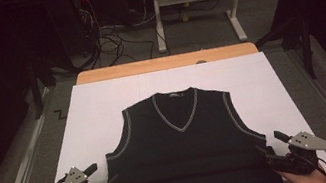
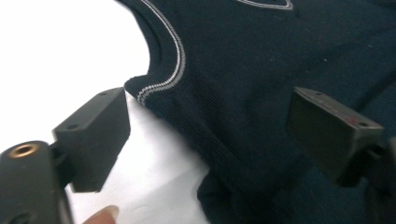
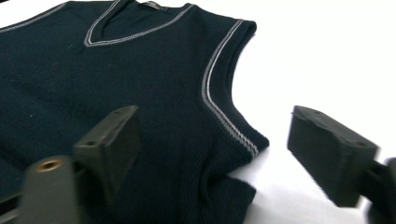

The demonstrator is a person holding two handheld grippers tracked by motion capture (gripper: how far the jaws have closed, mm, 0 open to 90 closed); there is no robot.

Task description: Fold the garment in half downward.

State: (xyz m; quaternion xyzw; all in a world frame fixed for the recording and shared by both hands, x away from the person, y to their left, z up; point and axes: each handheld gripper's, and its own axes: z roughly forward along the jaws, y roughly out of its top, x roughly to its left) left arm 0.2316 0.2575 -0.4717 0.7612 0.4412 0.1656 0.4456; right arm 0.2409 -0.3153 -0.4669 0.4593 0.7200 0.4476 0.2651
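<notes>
Both the left gripper (image 1: 112, 181) and right gripper (image 1: 261, 151) stand with jaws apart at the flat-lying navy sweater vest's (image 1: 183, 144) side edges, holding nothing, apparently having spread it smooth.

Wooden table (image 1: 166, 62) under white board (image 1: 103, 107); dark sleeveless V-neck vest (image 1: 180, 144) flat on board.

The vest's (image 1: 182, 154) hem is cut off by the bottom edge.
</notes>
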